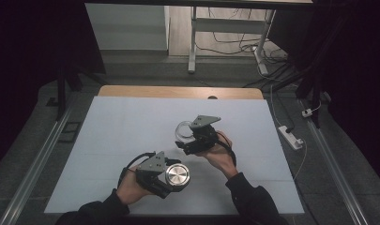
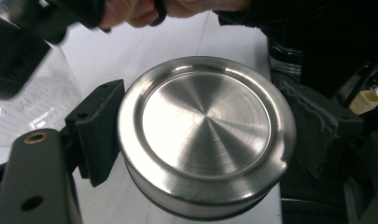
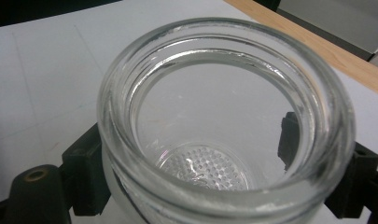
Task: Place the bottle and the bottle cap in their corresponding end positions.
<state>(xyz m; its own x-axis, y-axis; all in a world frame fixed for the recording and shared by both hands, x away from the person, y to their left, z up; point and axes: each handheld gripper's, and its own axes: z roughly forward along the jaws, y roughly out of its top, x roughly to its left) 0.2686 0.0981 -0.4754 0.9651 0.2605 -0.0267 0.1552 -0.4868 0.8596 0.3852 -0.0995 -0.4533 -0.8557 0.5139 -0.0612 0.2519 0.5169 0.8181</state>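
Observation:
A round brushed-steel lid sits clamped between the black jaws of my left gripper, its flat top facing the camera. From above, the lid and left gripper are near the table's front, left of centre. A clear glass jar with a thick rim and dimpled bottom is clamped in my right gripper, mouth toward the camera and empty. In the high view the jar and right gripper hover over the middle of the table. The jar also appears blurred beyond the lid.
A white sheet covers the wooden table. A power strip and cables lie on the floor at the right. A desk frame stands behind the table. Metal rails run along both sides.

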